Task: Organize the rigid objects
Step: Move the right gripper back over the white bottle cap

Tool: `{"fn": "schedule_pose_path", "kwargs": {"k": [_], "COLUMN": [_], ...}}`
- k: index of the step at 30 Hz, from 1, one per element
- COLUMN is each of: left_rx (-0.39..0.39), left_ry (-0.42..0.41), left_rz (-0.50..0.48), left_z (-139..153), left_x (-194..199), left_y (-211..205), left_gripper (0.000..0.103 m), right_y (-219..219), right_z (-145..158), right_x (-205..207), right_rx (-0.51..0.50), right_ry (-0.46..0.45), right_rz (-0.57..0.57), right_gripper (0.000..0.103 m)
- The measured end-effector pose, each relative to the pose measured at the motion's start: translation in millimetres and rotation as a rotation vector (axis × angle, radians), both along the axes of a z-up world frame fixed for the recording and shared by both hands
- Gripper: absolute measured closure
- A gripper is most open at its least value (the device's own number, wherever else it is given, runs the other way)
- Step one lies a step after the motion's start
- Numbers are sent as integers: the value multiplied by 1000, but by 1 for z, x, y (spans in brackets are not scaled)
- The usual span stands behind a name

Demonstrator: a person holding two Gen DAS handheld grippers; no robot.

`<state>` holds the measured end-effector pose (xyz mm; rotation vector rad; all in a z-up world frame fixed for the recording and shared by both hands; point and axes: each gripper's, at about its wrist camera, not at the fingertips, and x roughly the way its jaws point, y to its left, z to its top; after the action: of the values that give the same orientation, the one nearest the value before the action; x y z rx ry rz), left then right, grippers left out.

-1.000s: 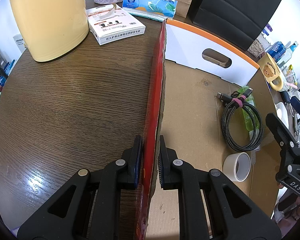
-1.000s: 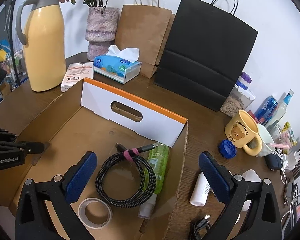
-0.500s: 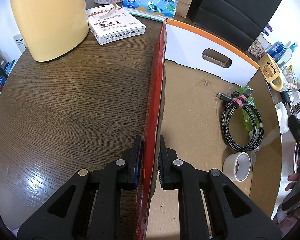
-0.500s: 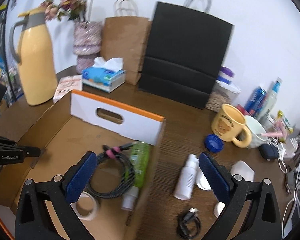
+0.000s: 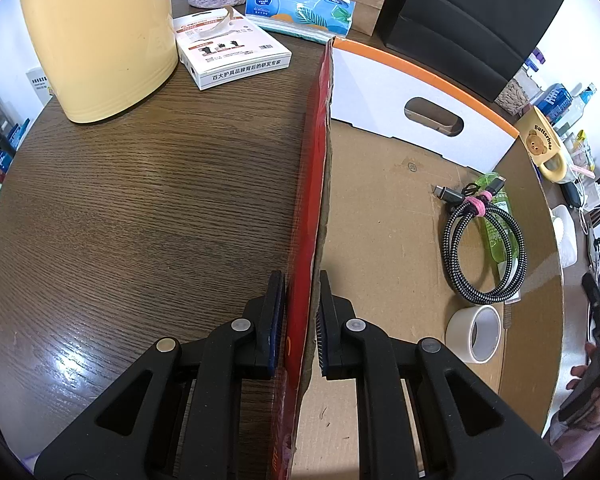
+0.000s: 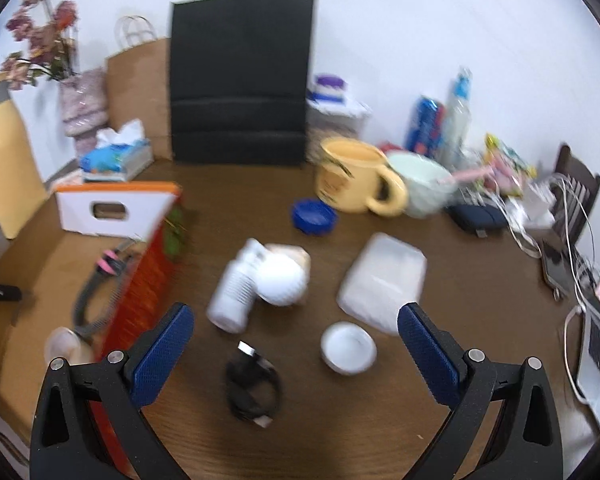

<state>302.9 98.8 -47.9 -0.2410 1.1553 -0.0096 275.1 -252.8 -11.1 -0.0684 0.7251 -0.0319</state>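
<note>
My left gripper [image 5: 299, 320] is shut on the red side wall [image 5: 314, 184] of an open cardboard box [image 5: 384, 216]. Inside the box lie a coiled braided cable [image 5: 485, 256], a green bottle [image 5: 498, 220] and a roll of white tape [image 5: 476, 333]. My right gripper [image 6: 294, 354] is open over the table to the right of the box, with nothing between its fingers. Below it lie a white bottle [image 6: 236, 288], a white ball [image 6: 283, 282], a small black cable [image 6: 254, 390], a round white lid [image 6: 348, 347], a white packet [image 6: 382, 282] and a blue cap [image 6: 313, 216].
A yellow jug [image 5: 100, 32], a white carton [image 5: 230, 52] and a tissue pack [image 5: 300, 8] stand left of and behind the box. A black bag [image 6: 242, 92], a yellow mug [image 6: 354, 180], a pale bowl [image 6: 422, 184], bottles, cords and a laptop [image 6: 598, 344] crowd the right side.
My right gripper has swung right, from above the box to above the loose items on the table. The left gripper has stayed clamped on the box wall.
</note>
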Motion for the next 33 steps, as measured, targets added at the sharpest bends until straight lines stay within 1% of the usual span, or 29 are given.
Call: {"fn": "schedule_pose_path", "kwargs": {"k": [4,9,16,21,33], "left_rx": [0,0,0,0,0], "left_ry": [0,0,0,0,-1], "left_rz": [0,0,0,0,-1], "left_z": [0,0,0,0,0], "left_x": [0,0,0,0,0], "left_y": [0,0,0,0,0], "left_gripper": [93,93,93,93,93], "right_y": [-22,-43,-53,-57,-57], "right_z": [-20,-43,-64,-70,-71], "right_x": [2,9,28,34,36], "right_rx": [4,39,64,91,89], "right_ry": [54,107,174,219,222], "right_rz": [-44,-97,-125,-123,-124], "right_gripper": [0,0,0,0,0]}}
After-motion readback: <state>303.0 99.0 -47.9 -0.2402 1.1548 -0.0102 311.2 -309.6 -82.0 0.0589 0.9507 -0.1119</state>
